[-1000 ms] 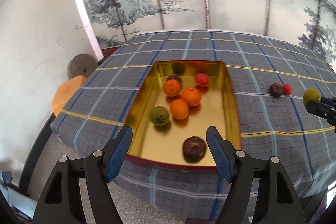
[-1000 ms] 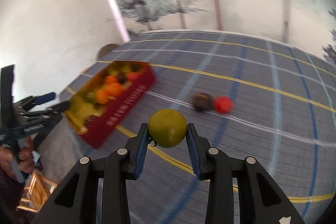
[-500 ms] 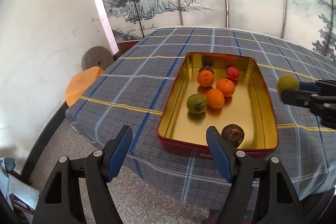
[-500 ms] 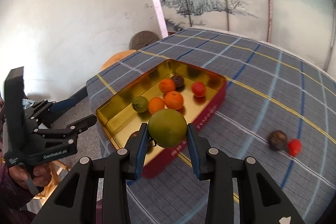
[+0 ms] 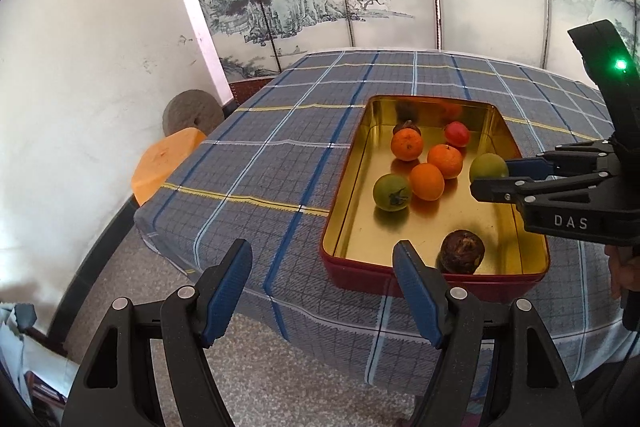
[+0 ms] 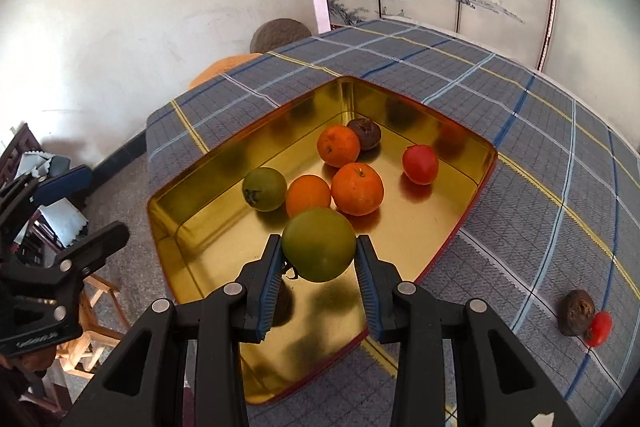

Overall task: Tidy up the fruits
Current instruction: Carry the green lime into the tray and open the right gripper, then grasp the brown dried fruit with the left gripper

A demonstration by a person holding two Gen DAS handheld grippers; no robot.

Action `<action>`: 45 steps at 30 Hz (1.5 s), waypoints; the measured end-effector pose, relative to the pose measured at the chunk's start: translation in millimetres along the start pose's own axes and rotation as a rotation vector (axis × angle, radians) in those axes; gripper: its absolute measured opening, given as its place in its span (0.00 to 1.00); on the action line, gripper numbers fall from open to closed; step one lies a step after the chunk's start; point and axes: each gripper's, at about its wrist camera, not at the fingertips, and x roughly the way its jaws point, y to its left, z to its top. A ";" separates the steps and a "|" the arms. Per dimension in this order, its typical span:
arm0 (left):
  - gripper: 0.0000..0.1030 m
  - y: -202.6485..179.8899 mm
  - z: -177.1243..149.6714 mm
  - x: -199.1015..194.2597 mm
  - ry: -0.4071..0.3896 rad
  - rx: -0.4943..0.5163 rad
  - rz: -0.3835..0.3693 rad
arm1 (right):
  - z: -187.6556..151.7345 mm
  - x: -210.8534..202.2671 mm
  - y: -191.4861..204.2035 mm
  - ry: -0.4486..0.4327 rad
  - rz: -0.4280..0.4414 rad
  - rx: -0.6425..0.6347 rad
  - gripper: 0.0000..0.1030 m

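My right gripper (image 6: 318,273) is shut on a green fruit (image 6: 319,244) and holds it above the gold tin (image 6: 192,195), over its near part. It also shows in the left wrist view (image 5: 490,175) with the fruit (image 5: 488,167). The tin (image 5: 344,187) holds three oranges (image 5: 428,181), a green fruit (image 5: 392,192), a red fruit (image 5: 457,133) and two dark brown fruits (image 5: 462,251). My left gripper (image 5: 322,291) is open and empty, off the table's edge short of the tin.
A dark brown fruit (image 6: 576,311) and a small red fruit (image 6: 600,327) lie together on the plaid cloth (image 6: 520,155) right of the tin. An orange stool (image 5: 164,163) and a round stone (image 5: 192,111) stand left of the table. A painted screen stands behind.
My right gripper has carried the green fruit from over the cloth to above the tin. My left gripper has drawn back and to the left, still open.
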 end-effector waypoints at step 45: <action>0.56 -243.9 90.9 21.5 0.040 0.543 -0.532 | -202.7 -159.7 -246.2 -0.138 -0.450 0.505 0.76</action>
